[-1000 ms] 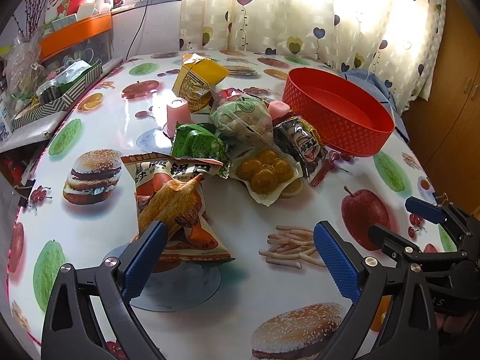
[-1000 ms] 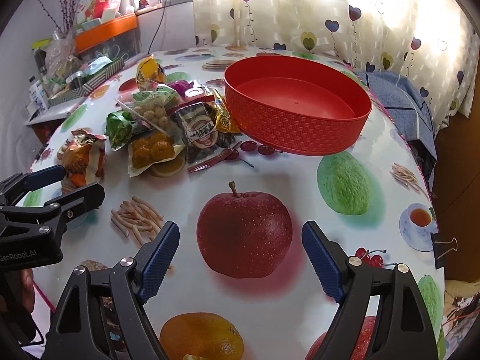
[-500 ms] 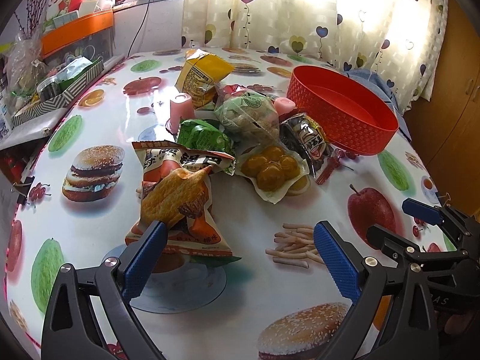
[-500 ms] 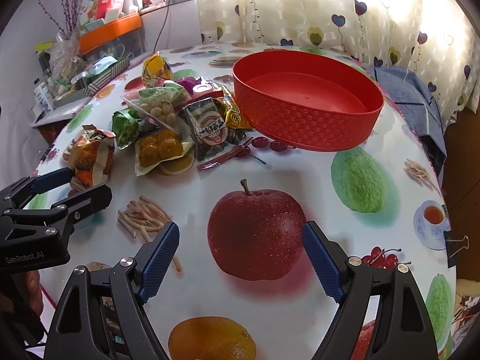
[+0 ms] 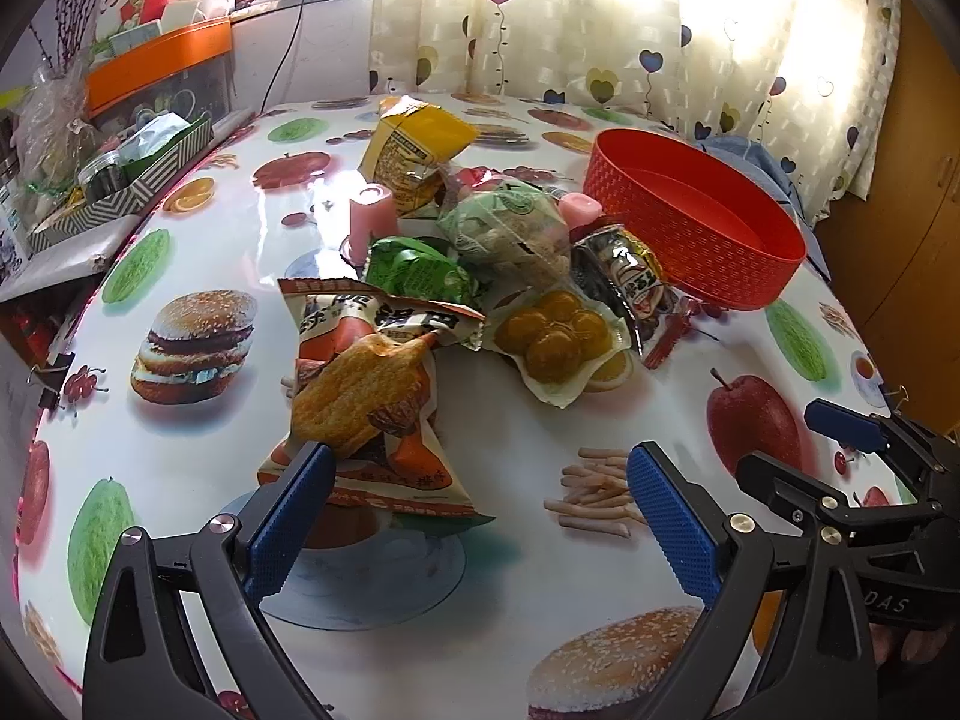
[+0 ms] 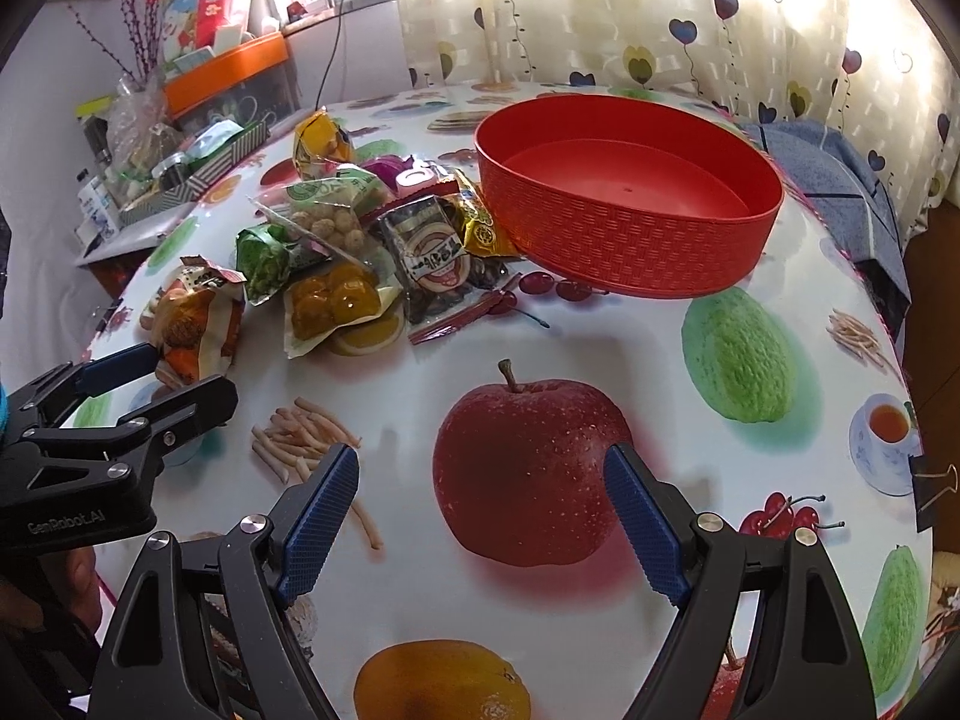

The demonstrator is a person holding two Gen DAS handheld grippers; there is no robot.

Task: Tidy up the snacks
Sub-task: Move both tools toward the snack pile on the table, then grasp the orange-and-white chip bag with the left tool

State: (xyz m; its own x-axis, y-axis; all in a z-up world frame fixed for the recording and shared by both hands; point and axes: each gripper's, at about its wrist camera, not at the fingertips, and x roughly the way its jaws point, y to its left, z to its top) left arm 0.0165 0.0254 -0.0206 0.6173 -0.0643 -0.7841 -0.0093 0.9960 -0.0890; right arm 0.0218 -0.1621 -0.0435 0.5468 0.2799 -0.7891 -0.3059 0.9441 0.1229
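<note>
- Left gripper (image 5: 480, 501): jaws spread wide, holding nothing; its left finger sits at the near end of the orange snack bag (image 5: 372, 402).
- Right gripper (image 6: 483, 516): jaws spread wide, empty, hanging over bare tablecloth (image 6: 540, 618).
- Orange snack bag: lying flat at 11 o'clock from the left gripper; long axis runs 6 to 12, printed top pointing away.
- Snack pile (image 5: 510, 264): further out at 12 o'clock, heaped between bag and basket.
- Red basket (image 6: 630, 240): at 12 o'clock from the right gripper, empty.
- Progress: judged barely begun; nothing is in the basket, every packet remains.
</note>
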